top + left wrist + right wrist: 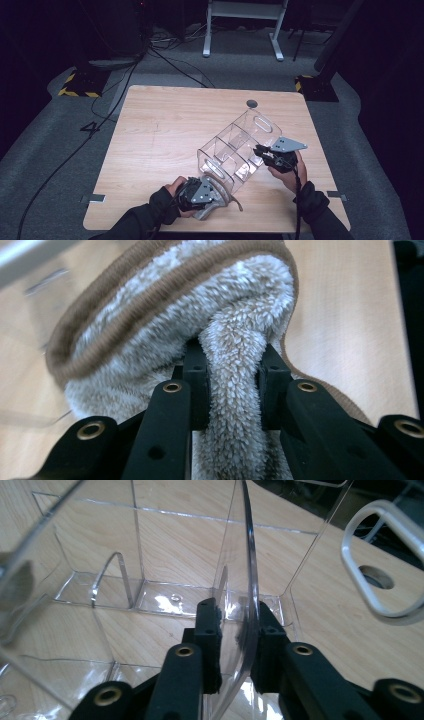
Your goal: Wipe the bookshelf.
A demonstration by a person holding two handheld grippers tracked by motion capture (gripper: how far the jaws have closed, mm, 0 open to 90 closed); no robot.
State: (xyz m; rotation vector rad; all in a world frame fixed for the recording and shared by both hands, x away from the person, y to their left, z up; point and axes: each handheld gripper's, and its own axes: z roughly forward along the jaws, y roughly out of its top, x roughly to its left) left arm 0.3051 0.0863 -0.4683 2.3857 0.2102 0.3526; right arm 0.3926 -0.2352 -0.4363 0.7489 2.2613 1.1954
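Observation:
A clear plastic organizer [235, 150] with several compartments lies slantwise on the wooden table [160, 125]. My left gripper [215, 197] is at its near end, shut on a fuzzy grey-beige sock [222, 206] with brown trim. In the left gripper view the pile of the sock [200, 300] is squeezed between the jaws of the left gripper [232, 375]. My right gripper [259, 150] is at the organizer's right side. In the right gripper view a clear side wall [248, 570] stands between the jaws of the right gripper [239, 622]. It rests against the right-hand pad, with a gap to the other pad.
A round cable hole [252, 104] sits near the table's far edge. An oval handle cut-out [380, 555] opens in the organizer's far end. Cables and stand feet lie on the grey floor beyond the table. Bare wood stretches across the table's left half.

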